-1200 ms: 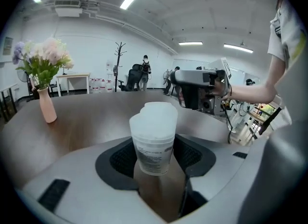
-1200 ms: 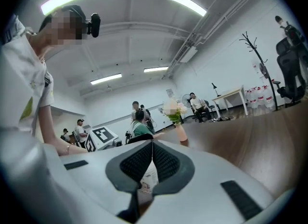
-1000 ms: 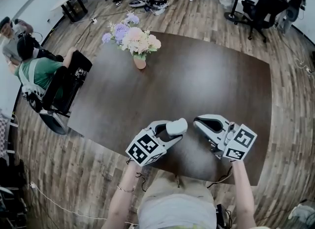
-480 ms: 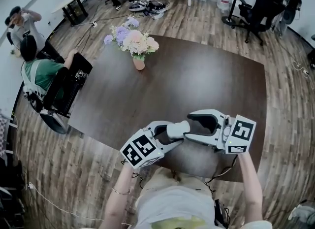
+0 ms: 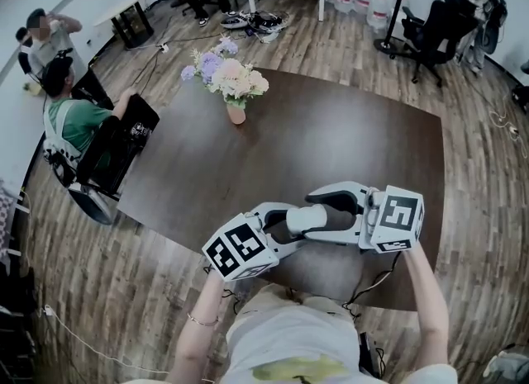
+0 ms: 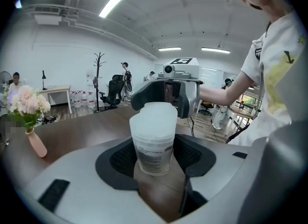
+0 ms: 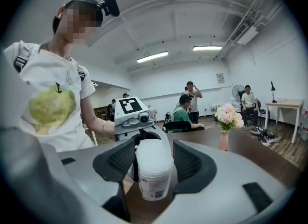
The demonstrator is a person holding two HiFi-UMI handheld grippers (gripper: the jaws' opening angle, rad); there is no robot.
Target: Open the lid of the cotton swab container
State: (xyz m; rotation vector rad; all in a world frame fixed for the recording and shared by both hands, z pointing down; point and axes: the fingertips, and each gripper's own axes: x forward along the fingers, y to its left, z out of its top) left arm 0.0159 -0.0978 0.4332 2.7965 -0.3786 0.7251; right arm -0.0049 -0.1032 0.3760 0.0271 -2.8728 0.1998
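The cotton swab container (image 5: 307, 218) — frosted white, labelled — hangs sideways above the table (image 5: 331, 143), lid (image 6: 154, 114) seemingly on.

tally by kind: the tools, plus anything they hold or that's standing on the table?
cotton swab container: 1
flower vase: 1
tools: 2 (left tool shut on the container; right tool jaws opening, container between them)
total: 4

Items counted relative to the table (image 5: 347, 139):
- one table
- one vase of flowers (image 5: 235, 85) on it
- one cotton swab container (image 5: 308, 219) over its near edge
- two grippers there, the left gripper (image 5: 287, 226) and the right gripper (image 5: 319, 215)
- two people left of it, a person in green (image 5: 73, 122) and a person in grey (image 5: 47, 37)
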